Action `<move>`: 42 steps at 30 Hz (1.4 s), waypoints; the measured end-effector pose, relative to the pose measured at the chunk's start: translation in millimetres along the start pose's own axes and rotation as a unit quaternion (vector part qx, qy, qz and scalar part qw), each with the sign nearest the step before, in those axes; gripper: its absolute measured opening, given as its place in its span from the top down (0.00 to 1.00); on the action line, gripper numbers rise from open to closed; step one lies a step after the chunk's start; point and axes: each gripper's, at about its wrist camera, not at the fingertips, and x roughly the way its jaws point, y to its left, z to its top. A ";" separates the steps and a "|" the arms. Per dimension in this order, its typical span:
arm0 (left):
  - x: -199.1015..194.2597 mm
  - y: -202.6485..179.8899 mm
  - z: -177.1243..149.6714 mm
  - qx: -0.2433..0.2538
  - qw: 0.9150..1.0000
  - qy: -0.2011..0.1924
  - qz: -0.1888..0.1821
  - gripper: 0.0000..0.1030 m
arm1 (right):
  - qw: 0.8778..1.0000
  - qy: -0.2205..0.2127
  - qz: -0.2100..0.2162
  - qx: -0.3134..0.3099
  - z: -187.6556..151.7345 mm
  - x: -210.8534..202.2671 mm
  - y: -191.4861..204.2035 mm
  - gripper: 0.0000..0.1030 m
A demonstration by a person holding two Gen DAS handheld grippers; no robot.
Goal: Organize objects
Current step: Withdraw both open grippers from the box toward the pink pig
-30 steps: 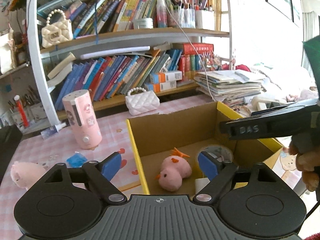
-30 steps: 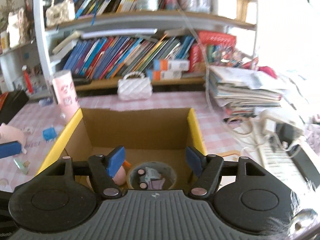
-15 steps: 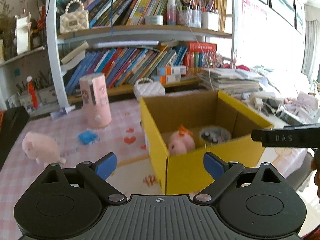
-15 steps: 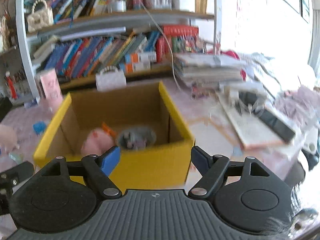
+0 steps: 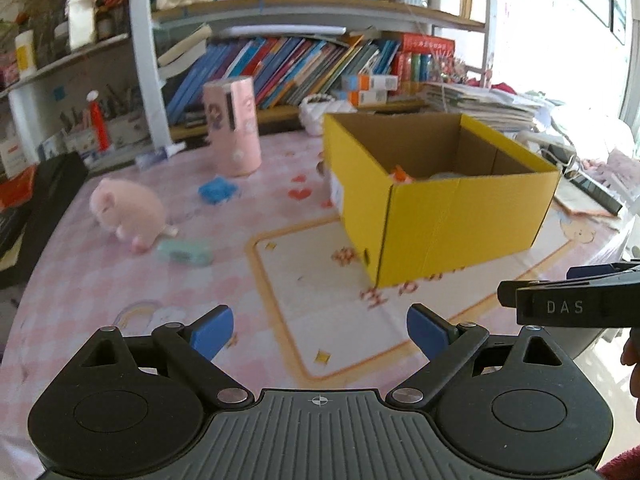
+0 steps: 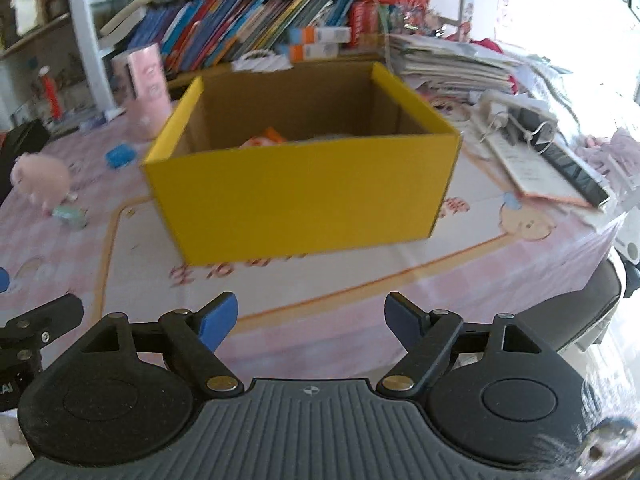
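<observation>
A yellow cardboard box [image 5: 460, 216] stands on the pink table; it also shows in the right wrist view [image 6: 304, 196]. Only an orange bit of a plush toy peeks over its rim [image 6: 268, 136]. A pink plush pig [image 5: 128, 210] lies left of the box, with a mint-green eraser [image 5: 184, 251] and a blue item [image 5: 218, 190] near it. A pink cylinder [image 5: 234, 132] stands behind. My left gripper [image 5: 319, 330] is open and empty, well short of the box. My right gripper [image 6: 310, 320] is open and empty in front of the box.
A bookshelf [image 5: 300, 60] full of books lines the back. A white purse [image 5: 320, 108] sits behind the box. Stacked papers [image 6: 452, 64] and a notebook with a black device [image 6: 552, 160] lie to the right. The table edge [image 6: 592, 264] drops at right.
Both grippers have pulled back and away from the box, which now stands farther off. Both stay open and empty. The plush chick and tape roll stay inside the box.
</observation>
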 end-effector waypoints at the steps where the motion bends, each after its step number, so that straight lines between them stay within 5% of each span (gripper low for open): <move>1: -2.2 2.6 -3.0 -0.001 1.000 0.003 0.001 0.07 | 1.000 0.003 0.003 -0.003 -2.6 -1.1 3.7 0.22; 20: -45.3 38.6 -39.5 -0.020 0.999 0.016 0.029 0.07 | 0.997 0.014 0.052 -0.053 -37.9 -27.5 61.7 0.18; 42: -84.2 82.2 -57.1 -0.052 0.995 -0.002 0.089 0.07 | 0.986 -0.009 0.114 -0.117 -41.6 -44.8 123.6 0.16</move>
